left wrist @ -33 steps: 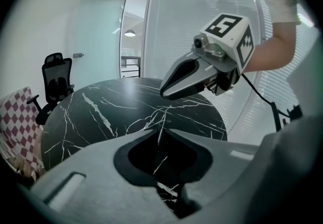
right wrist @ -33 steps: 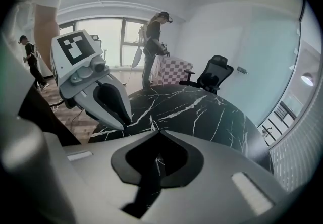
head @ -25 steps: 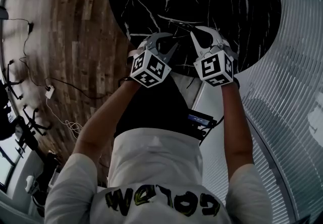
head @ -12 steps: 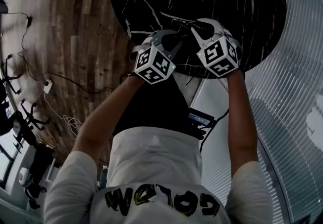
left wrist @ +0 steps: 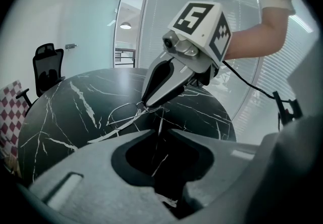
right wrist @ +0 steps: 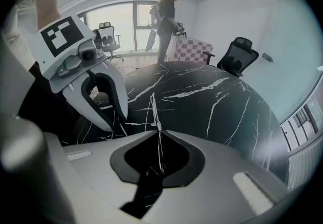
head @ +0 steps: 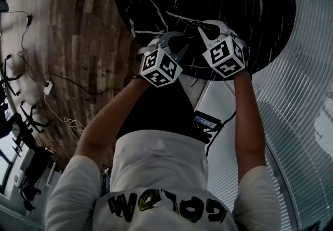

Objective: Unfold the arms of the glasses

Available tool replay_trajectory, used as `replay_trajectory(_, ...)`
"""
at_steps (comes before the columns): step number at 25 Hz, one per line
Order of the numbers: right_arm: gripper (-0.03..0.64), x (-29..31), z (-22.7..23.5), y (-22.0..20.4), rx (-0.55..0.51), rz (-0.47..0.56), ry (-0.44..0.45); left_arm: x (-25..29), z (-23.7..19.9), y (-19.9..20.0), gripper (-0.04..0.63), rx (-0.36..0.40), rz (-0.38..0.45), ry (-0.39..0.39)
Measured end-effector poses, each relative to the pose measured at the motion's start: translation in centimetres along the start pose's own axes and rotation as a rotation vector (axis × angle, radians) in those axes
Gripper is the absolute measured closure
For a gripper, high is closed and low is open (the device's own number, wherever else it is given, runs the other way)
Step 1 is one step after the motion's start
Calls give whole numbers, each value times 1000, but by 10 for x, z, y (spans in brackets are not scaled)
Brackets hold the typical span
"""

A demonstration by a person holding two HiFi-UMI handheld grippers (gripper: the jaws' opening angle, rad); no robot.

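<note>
The glasses [left wrist: 123,114] show mid-frame, at the black surface [left wrist: 60,112]. The left gripper [left wrist: 160,130] and right gripper [right wrist: 157,128] each have their fingers pinched on a thin wire arm. Pulling too hard could bend a hinge, and a loose pinch could let the wire slip.

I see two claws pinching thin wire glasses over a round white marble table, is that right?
Almost. The round marble table is black with white veins, not white; the left gripper view shows it. The left claw and right claw do pinch the thin wire glasses.
</note>
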State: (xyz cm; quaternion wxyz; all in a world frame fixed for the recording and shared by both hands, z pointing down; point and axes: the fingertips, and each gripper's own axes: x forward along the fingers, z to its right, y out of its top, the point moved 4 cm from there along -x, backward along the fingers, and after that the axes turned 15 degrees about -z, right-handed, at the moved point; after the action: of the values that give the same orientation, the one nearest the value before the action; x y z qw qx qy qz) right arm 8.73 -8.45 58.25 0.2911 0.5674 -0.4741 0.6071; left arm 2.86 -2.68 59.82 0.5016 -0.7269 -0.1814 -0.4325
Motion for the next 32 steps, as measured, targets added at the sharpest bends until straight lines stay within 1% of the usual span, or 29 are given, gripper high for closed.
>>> replay_trajectory(12,600,0,3,0,5,3,-12,-1,13,1,531,-11,1,3)
replay_trajectory(32,601,2,4,2,15,10,-15,4,43,4,531,-24,-10,-26)
